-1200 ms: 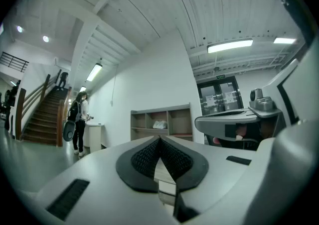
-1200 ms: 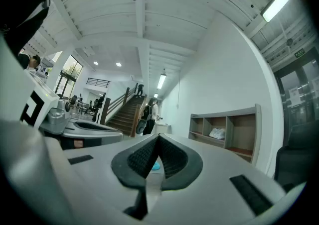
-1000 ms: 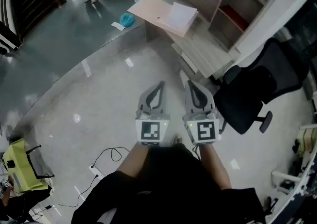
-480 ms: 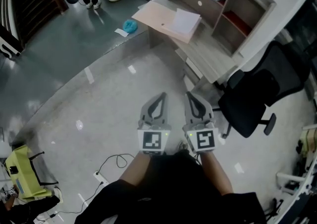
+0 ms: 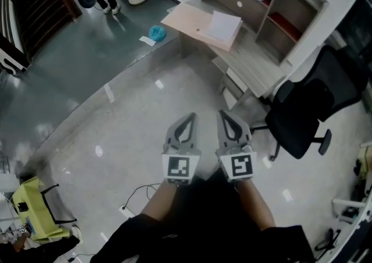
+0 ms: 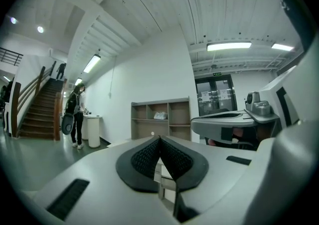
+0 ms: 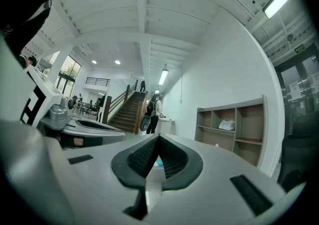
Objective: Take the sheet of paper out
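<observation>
Left tongs [image 5: 189, 117]: closed, tips together, gripping nothing, near, above the floor [image 5: 116, 128].
Right tongs [image 5: 224, 116]: closed, empty, just right of the left.
Sheet of paper [image 5: 224, 25]: lying on the far desk [image 5: 187, 20], well apart from both tongs.

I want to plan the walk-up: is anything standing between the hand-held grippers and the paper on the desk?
Nothing visible does. Only bare floor lies between the left hand-held gripper, the right hand-held gripper and the paper on the desk. The black chair stands off to the right.
</observation>
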A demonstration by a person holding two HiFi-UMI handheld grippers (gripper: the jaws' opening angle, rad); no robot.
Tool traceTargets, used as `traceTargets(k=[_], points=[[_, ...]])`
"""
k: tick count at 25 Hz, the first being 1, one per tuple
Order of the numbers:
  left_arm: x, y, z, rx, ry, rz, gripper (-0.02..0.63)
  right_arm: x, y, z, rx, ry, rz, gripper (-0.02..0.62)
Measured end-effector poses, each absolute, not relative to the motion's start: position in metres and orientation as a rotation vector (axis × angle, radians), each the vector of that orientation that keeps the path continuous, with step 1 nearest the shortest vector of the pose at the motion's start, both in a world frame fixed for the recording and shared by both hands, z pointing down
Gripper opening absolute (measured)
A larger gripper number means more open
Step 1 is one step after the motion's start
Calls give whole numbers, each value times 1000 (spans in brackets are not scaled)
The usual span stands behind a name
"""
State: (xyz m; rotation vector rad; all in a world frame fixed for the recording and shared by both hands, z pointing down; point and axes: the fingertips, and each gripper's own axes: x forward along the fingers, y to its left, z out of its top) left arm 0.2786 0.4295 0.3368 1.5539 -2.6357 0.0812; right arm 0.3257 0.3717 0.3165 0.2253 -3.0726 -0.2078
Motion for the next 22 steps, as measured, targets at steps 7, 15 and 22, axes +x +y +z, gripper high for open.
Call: traceTargets(k=[7,15,22], points=[[264,422,356,1541,-2604,67,43,313,363,338,214,-3018,-190,17],[213,387,355,1561,-2596,114,43,258,324,346,208,-3025,-121,16],[155,326,368,1548,-2545,141,42,205,263,348,228,-3008,-96,16]])
